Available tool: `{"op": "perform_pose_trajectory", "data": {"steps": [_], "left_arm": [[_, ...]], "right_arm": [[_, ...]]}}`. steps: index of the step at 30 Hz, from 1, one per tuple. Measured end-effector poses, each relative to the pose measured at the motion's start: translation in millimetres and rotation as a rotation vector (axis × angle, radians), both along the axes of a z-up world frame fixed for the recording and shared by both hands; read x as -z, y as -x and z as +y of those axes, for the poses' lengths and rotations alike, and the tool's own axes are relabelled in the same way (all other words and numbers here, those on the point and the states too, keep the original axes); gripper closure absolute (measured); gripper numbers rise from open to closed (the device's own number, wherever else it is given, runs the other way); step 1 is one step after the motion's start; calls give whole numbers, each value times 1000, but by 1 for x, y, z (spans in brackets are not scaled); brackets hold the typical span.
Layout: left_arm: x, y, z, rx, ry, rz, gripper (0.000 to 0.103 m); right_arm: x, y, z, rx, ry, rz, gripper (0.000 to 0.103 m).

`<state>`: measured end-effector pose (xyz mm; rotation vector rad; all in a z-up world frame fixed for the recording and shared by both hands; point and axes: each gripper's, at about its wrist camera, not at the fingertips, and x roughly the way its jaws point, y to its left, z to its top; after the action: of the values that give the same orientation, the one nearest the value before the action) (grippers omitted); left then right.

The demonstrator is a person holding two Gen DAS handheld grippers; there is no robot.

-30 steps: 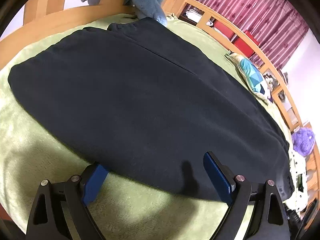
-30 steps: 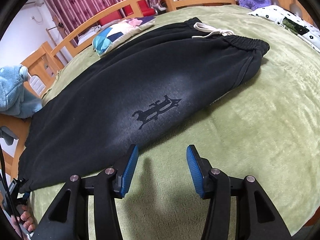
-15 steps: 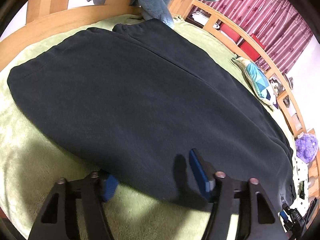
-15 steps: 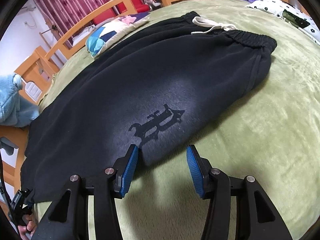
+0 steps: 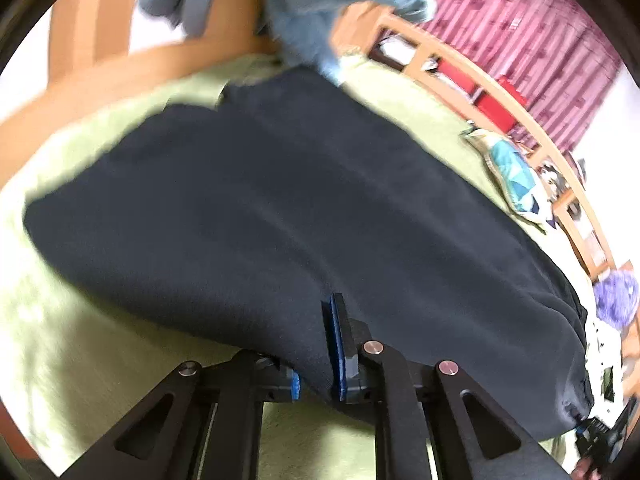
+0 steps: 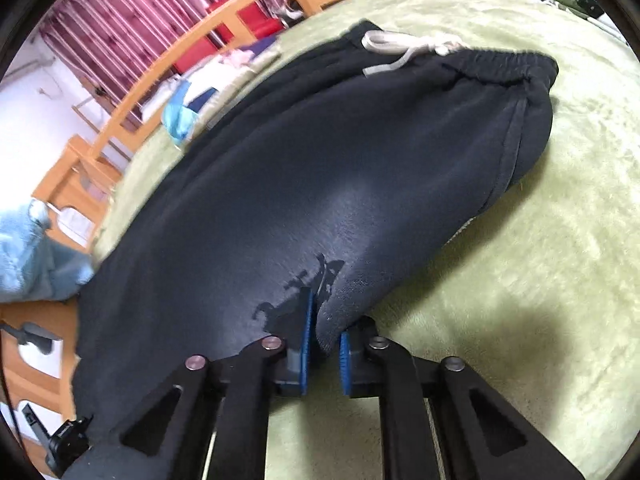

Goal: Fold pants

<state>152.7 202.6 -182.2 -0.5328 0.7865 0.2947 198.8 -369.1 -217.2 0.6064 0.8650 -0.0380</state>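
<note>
Black fleece sweatpants (image 6: 320, 168) lie flat, lengthwise on fuzzy green blanket (image 6: 540, 264); elastic waistband w/ white drawstring (image 6: 404, 50), dark print near the front edge. L gripper (image 5: 316, 354) pinching near edge of pants, fabric bunched btwn blue pads. R gripper (image 6: 324, 344) likewise clamped on near edge beside the print. Wooden bed rail (image 6: 208, 36) behind, light-blue plush (image 5: 332, 12) at leg end

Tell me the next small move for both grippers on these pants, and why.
Probably lift both together and carry the near edge across toward the far side. The left gripper and right gripper are each shut on the near long edge of the pants, which lie flat on the green blanket.
</note>
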Motion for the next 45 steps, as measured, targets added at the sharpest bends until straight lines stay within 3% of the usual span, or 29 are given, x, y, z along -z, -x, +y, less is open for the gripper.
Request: {"op": "perform_pose_trajectory", "data": {"steps": [3, 8, 13, 21, 31, 36, 37, 39, 41, 43, 45], "left_arm": [[-31, -6, -6, 39, -71, -34, 91], [-76, -34, 1, 45, -45, -106, 91], [-118, -83, -3, 51, -108, -195, 91], [-126, -179, -16, 45, -179, -189, 92], [-85, -269, -14, 27, -230, -144, 92], [-56, -290, -20, 36, -244, -106, 92], [-52, -293, -22, 42, -249, -93, 91], [-44, -295, -27, 58, -274, -55, 86], [-43, -297, -33, 79, -306, -4, 51], [-47, -291, -39, 105, -314, 5, 35], [-57, -274, -49, 131, -320, -15, 34]], "right_arm": [[-28, -3, 5, -42, 62, -49, 94], [-78, -21, 6, -93, 97, -132, 94], [-118, -51, 1, -98, 88, -217, 95], [-149, -130, 8, -108, 127, -267, 95], [-120, -247, 35, -113, 165, -253, 95], [-67, -286, 32, -88, 114, -148, 94], [-55, -289, 32, -89, 104, -118, 88], [-42, -291, 31, -100, 102, -76, 75], [-35, -282, 30, -126, 98, -53, 65], [-37, -268, 28, -146, 111, -51, 55], [-45, -253, 28, -160, 150, -64, 52]]}}
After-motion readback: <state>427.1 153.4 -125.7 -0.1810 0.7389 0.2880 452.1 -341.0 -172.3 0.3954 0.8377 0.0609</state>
